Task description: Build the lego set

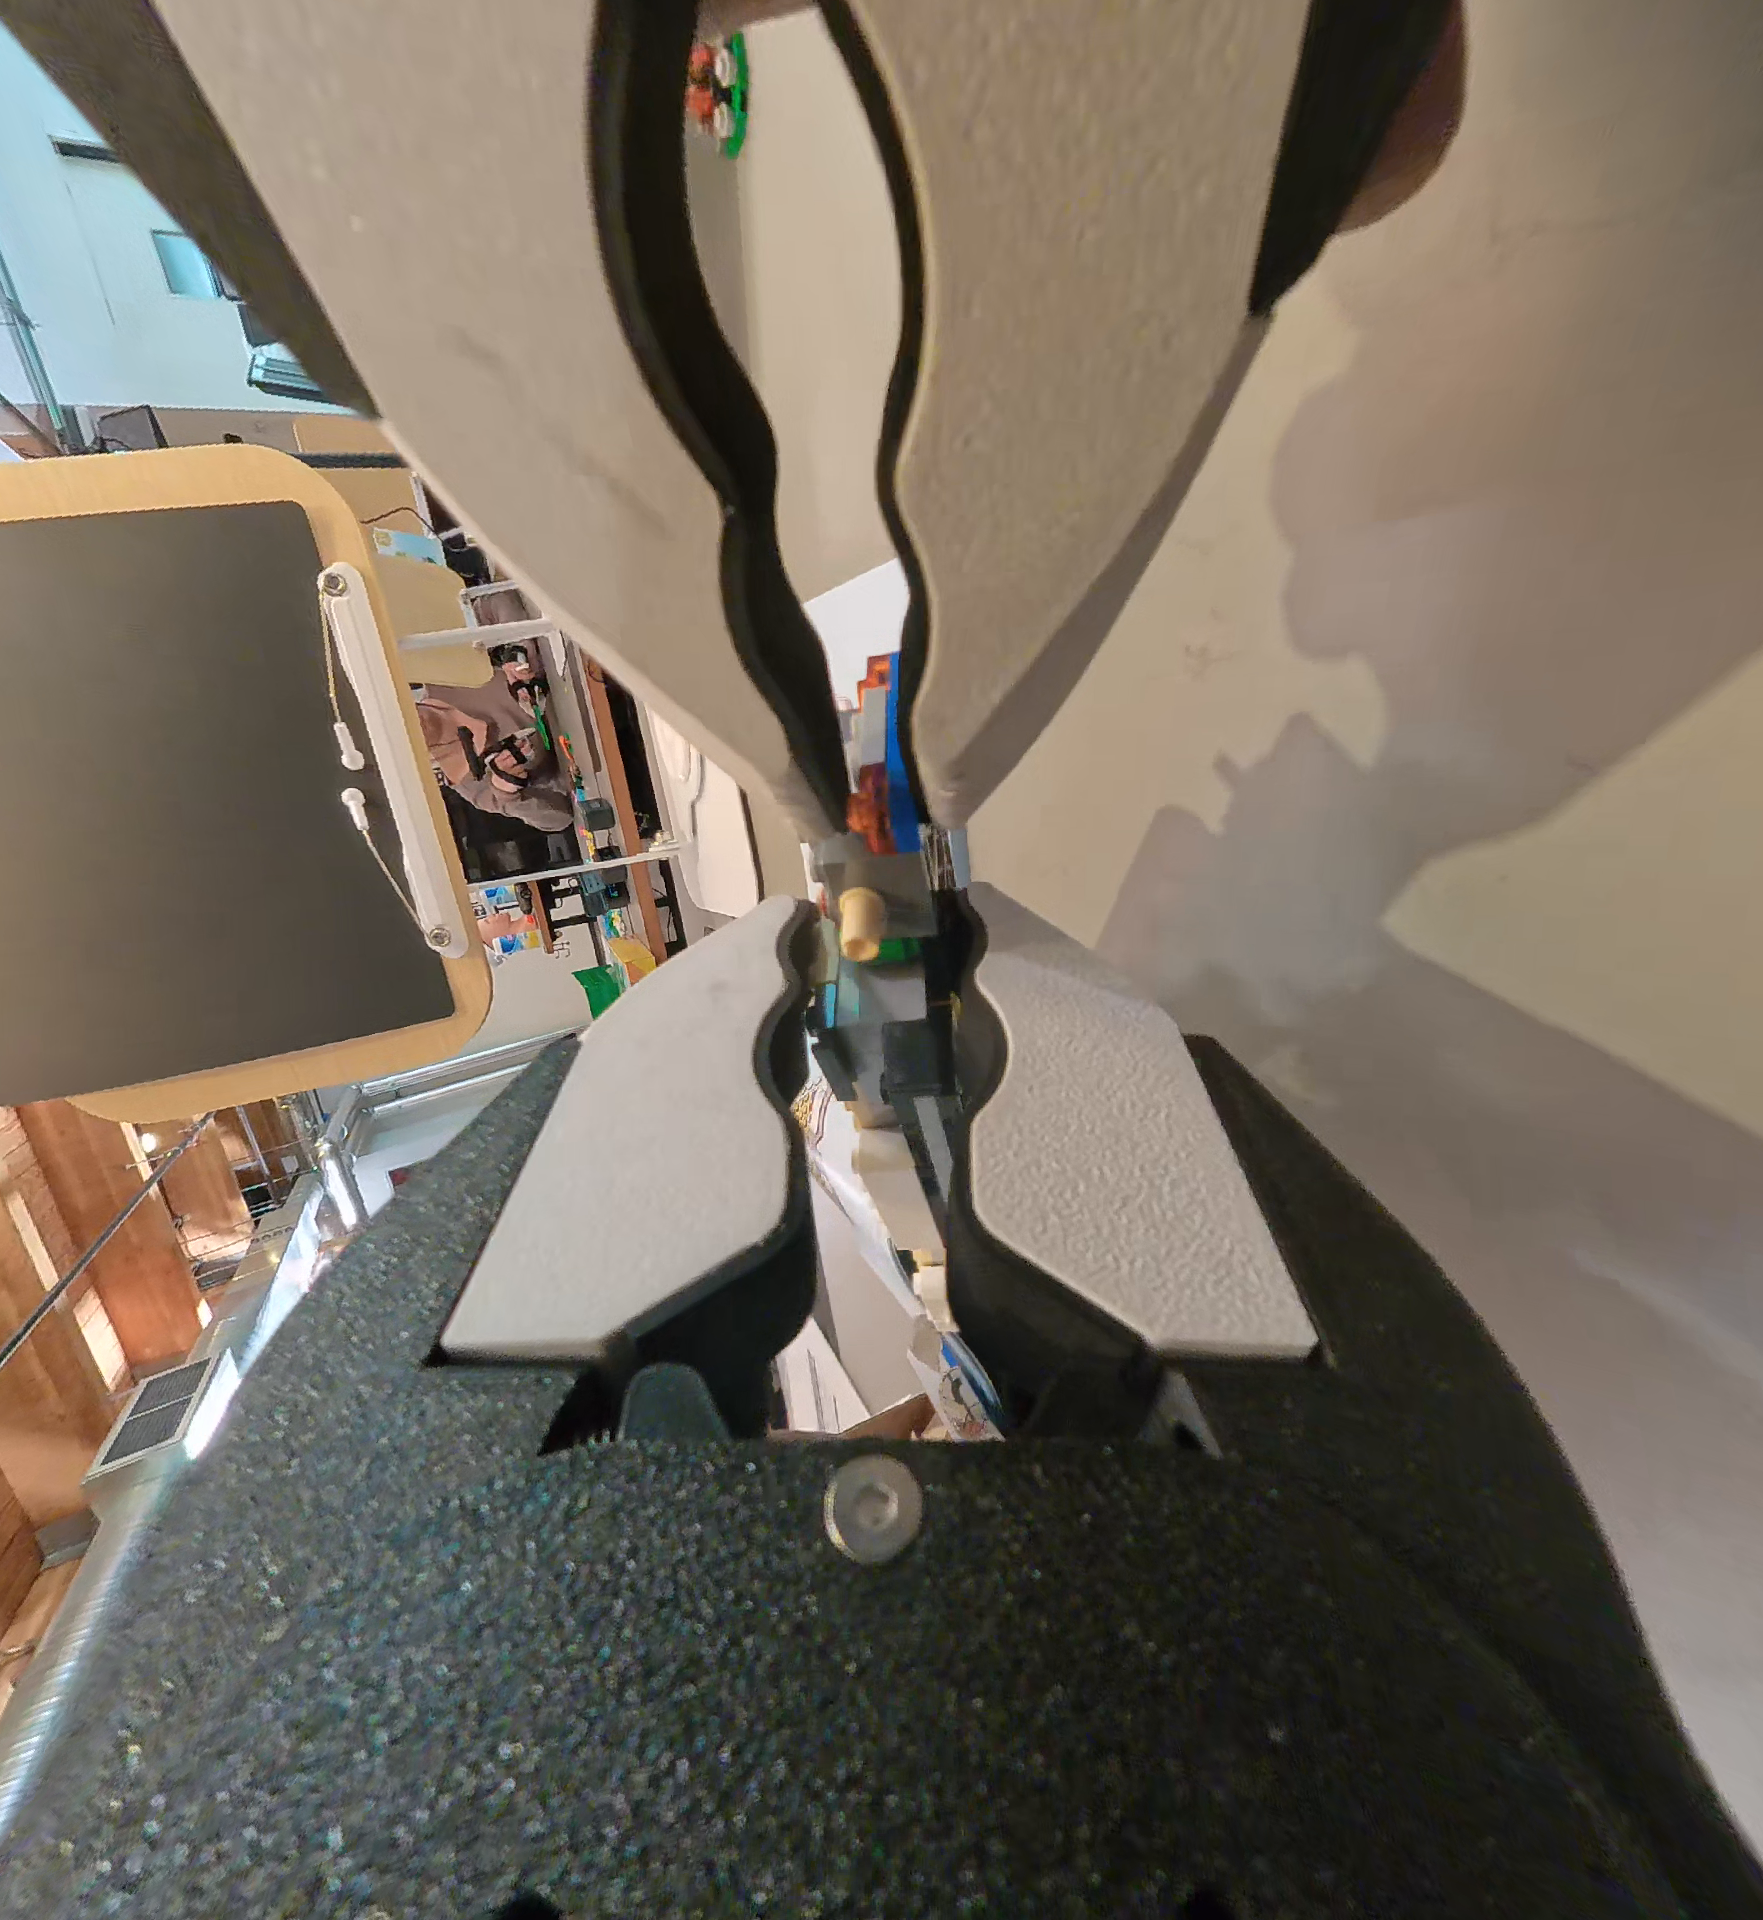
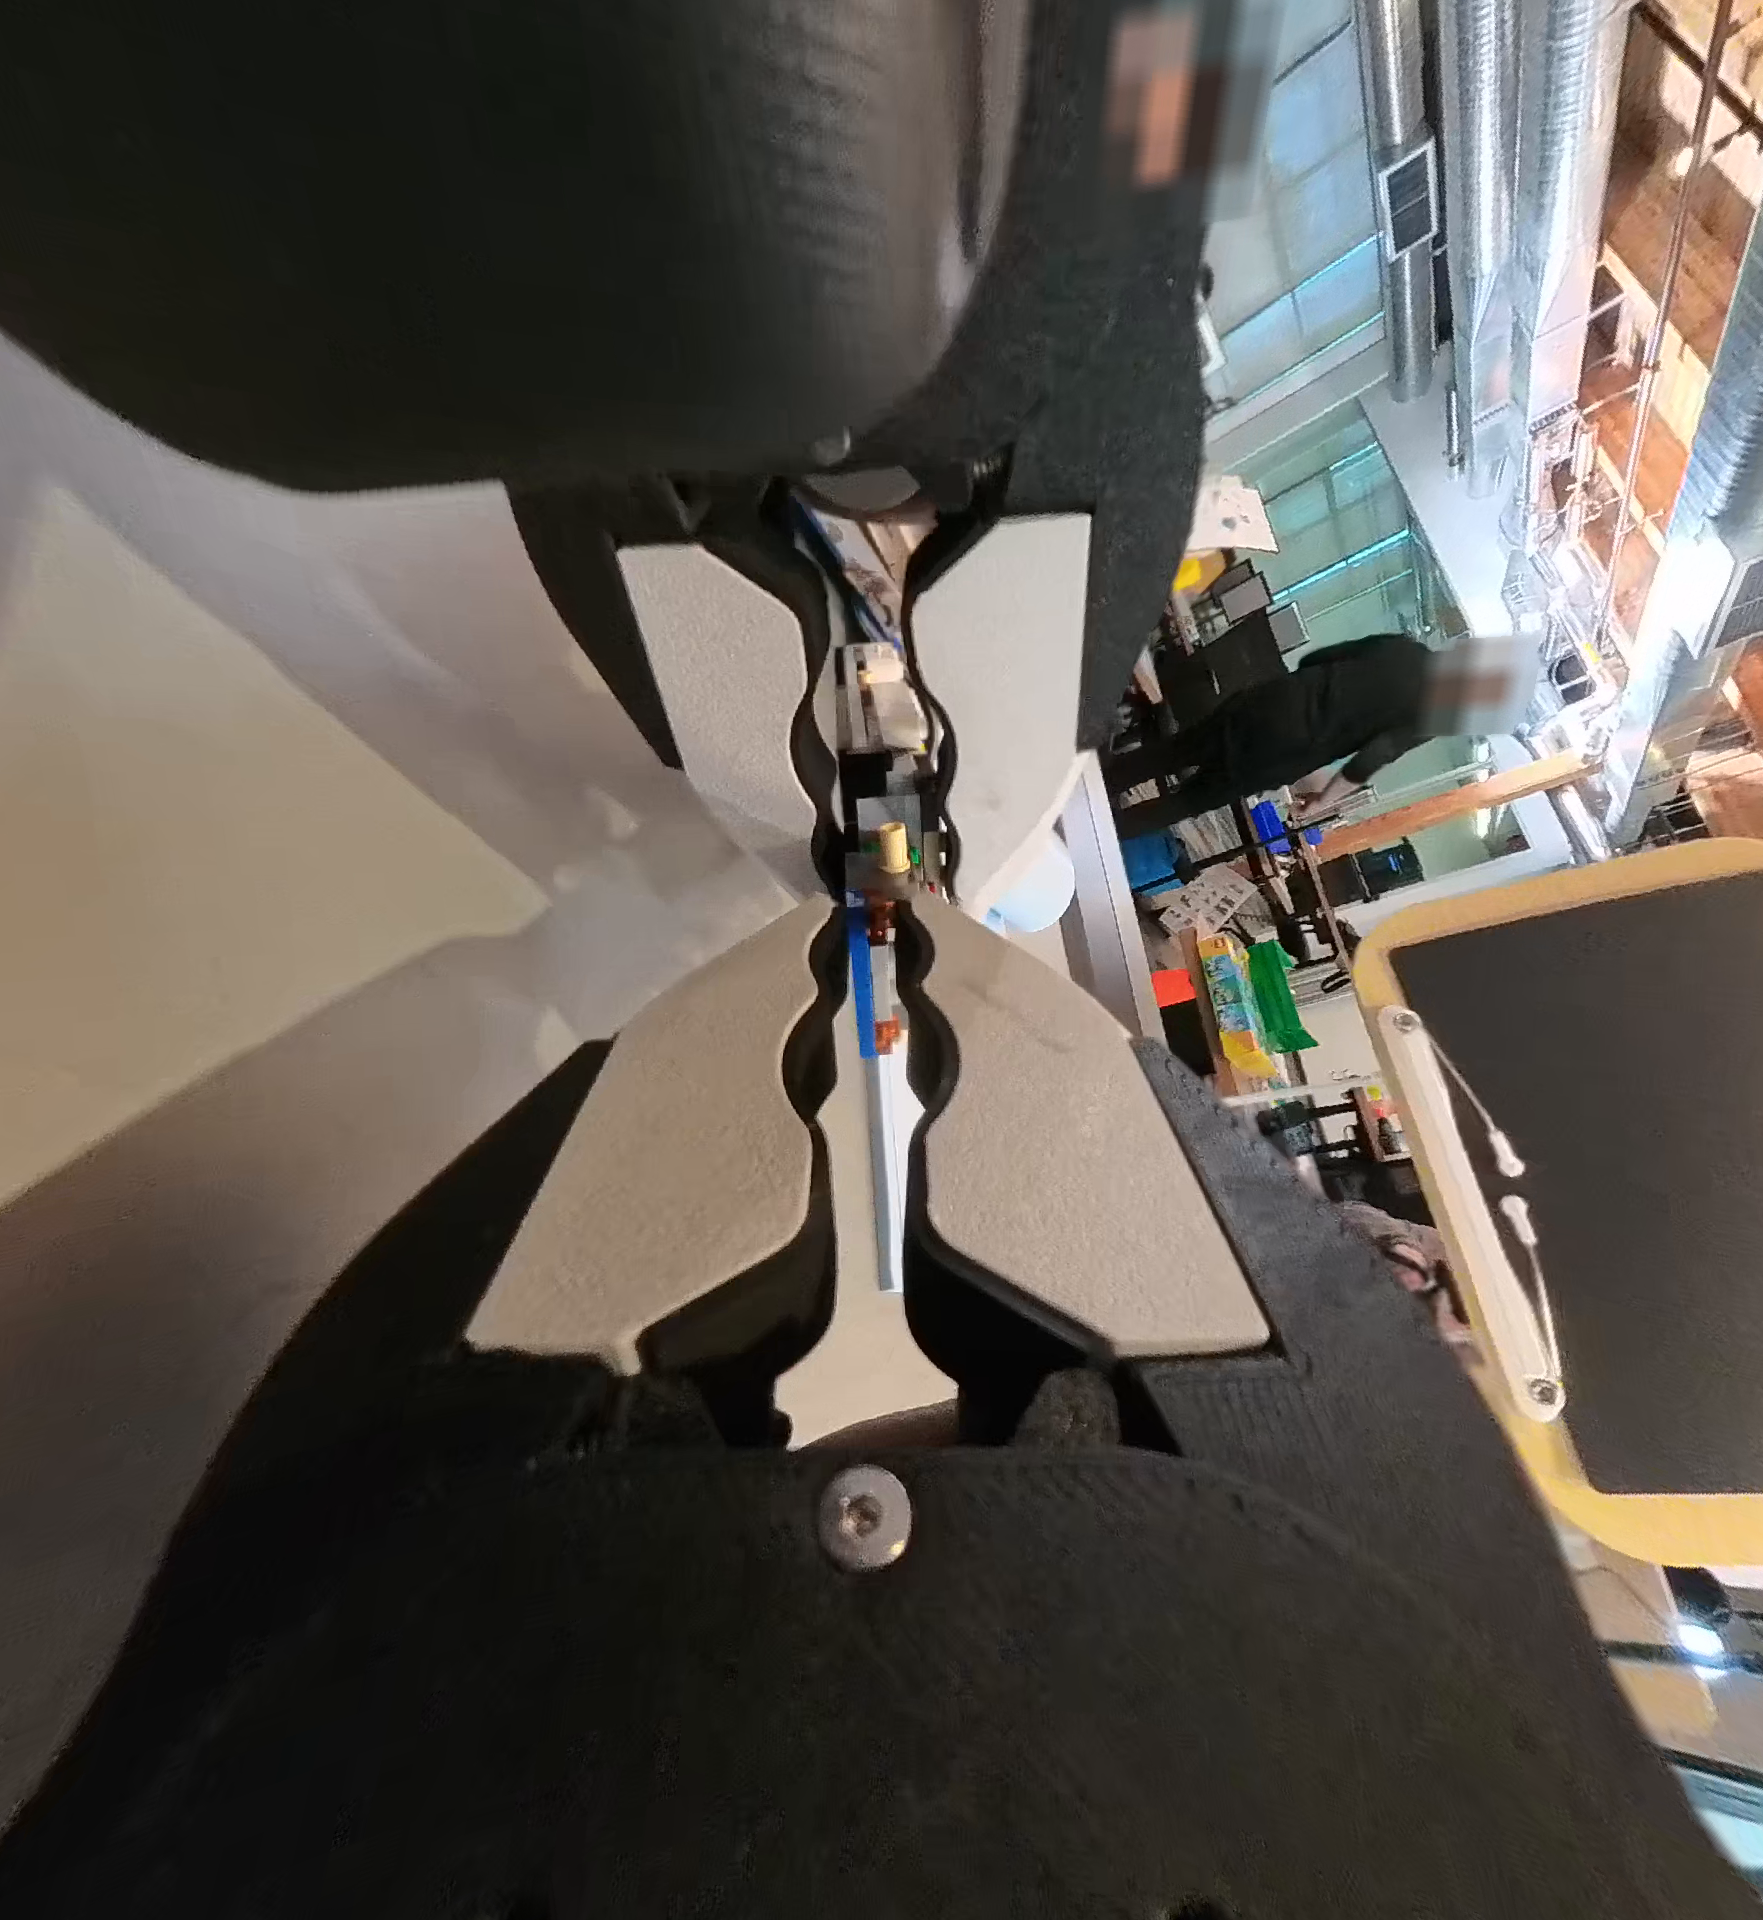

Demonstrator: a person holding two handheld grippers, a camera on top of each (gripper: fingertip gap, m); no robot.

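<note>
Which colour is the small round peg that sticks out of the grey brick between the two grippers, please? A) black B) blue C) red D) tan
D: the peg on the grey brick shows pale tan in both views, just past where the two grippers' fingertips meet.

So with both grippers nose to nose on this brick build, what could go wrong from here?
1. The brick assembly is clamped from opposite ends, by the left gripper and the right gripper. Any twist or pull between them could snap it at a seam.
2. The right gripper pinches only a thin blue and grey strip, which might slip or peel off.
3. The tan peg protrudes right where the fingertips meet and could get knocked loose.
</note>
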